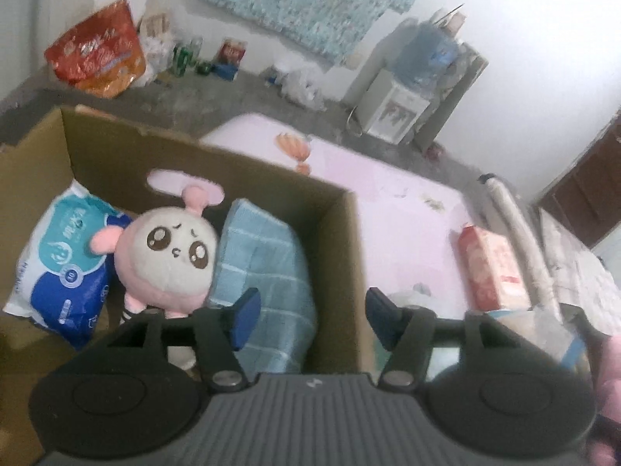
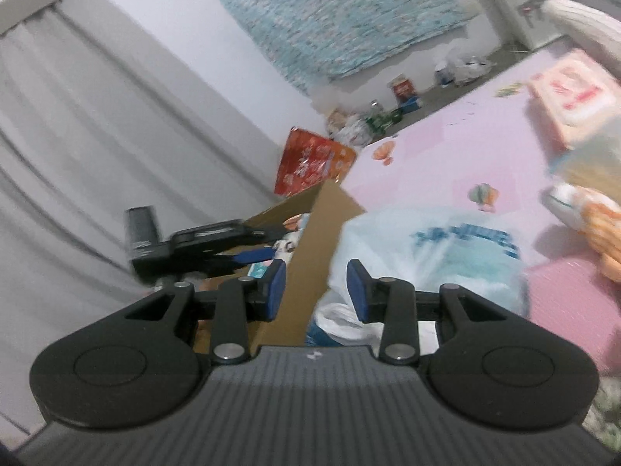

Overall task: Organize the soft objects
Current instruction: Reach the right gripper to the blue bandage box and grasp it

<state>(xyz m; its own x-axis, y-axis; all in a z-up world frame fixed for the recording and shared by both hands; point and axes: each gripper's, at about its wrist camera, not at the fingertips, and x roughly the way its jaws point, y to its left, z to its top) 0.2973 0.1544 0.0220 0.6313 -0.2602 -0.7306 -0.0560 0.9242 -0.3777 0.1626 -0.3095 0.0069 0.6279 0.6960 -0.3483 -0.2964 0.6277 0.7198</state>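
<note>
Soft objects fill the cardboard box [image 1: 333, 240], which sits on the pink mat [image 1: 403, 209]; from left to right inside it lie a blue-and-white tissue pack [image 1: 58, 268] leaning against the left wall, a pink plush toy [image 1: 170, 252] with a cream face, and a folded blue checked cloth [image 1: 264, 256] against the right wall; the plush lies on its back, face up, its head toward the far wall with the handle slot and its striped legs toward the camera, so its long axis runs near to far; the cloth's long axis runs the same way. Left gripper [image 1: 310, 318] hovers over the box's right wall, fingers spread wide and empty, one blue pad over the cloth, the other outside the box. Further right on the mat stands a red-and-white tissue pack [image 1: 493, 268]. In the right wrist view, the right gripper [image 2: 316, 291] hangs beside the box's outer corner, fingers moderately apart and gripping nothing; just beyond them lies a plastic-wrapped blue-and-white pack [image 2: 446, 256] on the mat, touching the box; an orange plush [image 2: 597, 229] lies at the far right.
</note>
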